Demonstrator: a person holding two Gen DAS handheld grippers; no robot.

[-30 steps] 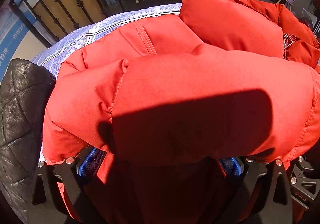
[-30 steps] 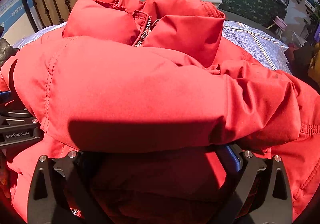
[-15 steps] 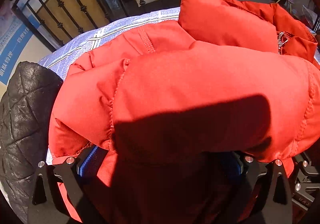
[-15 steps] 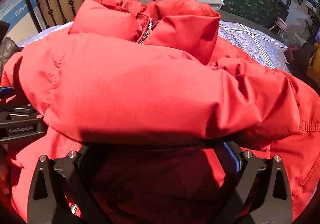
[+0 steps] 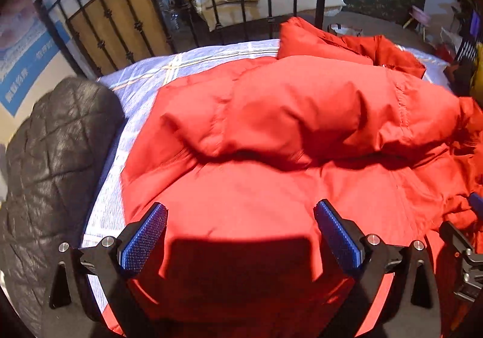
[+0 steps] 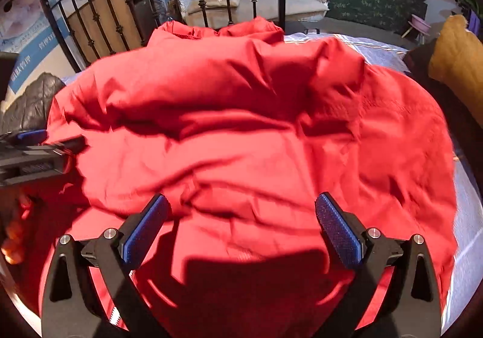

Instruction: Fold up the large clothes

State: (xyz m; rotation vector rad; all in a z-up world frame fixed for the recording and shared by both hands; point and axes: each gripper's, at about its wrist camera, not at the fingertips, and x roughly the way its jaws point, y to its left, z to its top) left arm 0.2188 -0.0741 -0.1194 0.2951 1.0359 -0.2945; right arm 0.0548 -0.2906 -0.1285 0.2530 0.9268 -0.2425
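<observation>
The left gripper (image 5: 240, 232) and the right gripper (image 6: 241, 230) are held side by side over the near edge of the red padded jacket (image 5: 302, 126), both with fingers spread wide and nothing clasped. The jacket is spread on the checked bedsheet (image 5: 145, 78), folded bulk lying beyond the fingertips; a black quilted garment (image 5: 51, 150) lies left.

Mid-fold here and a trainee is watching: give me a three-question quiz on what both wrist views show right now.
1. True or false: the left gripper is clamped on the red jacket.
2. What lies at the jacket's left on the checked sheet? A) a black quilted garment B) a blue towel C) a white pillow
3. Fill in: the right gripper has its fingers ____, nothing between them.

Key: 1 false, its fingers stand apart over the fabric. 2 A, the black quilted garment. 3 open.
</observation>
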